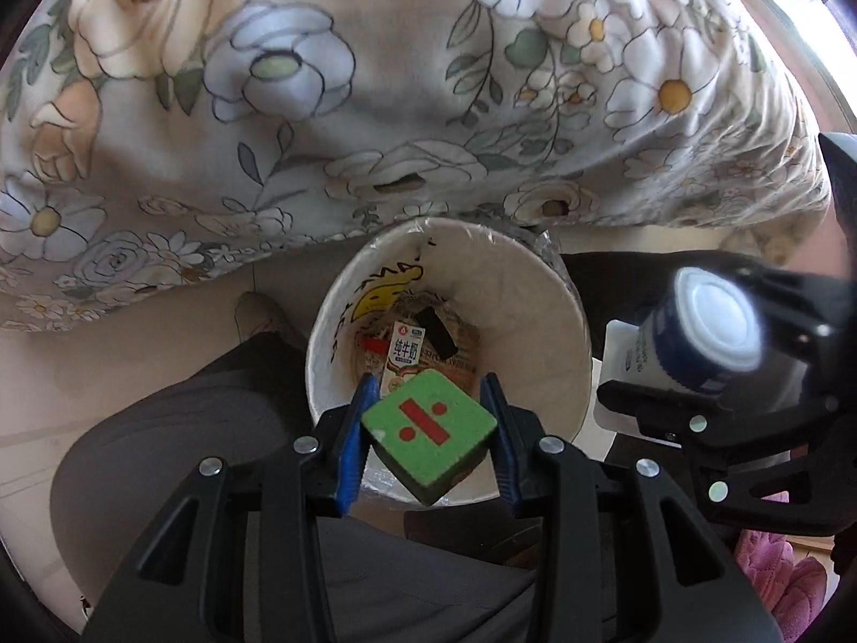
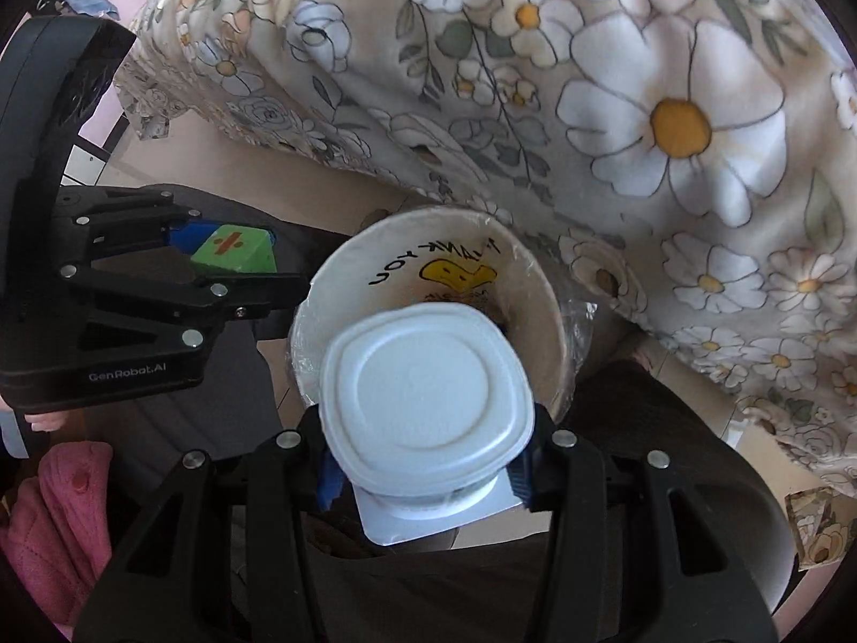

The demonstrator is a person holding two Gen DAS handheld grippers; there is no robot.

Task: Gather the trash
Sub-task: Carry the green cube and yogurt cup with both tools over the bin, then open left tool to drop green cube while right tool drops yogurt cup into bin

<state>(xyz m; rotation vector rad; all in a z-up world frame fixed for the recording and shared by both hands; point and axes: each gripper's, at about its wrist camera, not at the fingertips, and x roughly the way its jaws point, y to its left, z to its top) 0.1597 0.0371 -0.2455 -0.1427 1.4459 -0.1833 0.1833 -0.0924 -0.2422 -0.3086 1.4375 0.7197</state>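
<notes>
Pinching a green block [image 1: 428,431], left tool [image 1: 428,428] hangs over white bin [image 1: 535,289]; right tool [image 2: 428,461] beside it clamps a white cup [image 2: 423,391].

A home, most likely a bedroom. A flower-printed bedsheet [image 1: 375,123] hangs over the edge of a bed, reaching toward a pale tiled floor [image 1: 48,375]. Beside it stands a small bin [image 1: 535,289] lined with a plastic bag, and pink fluffy slippers [image 2: 53,525] lie on the floor.
</notes>
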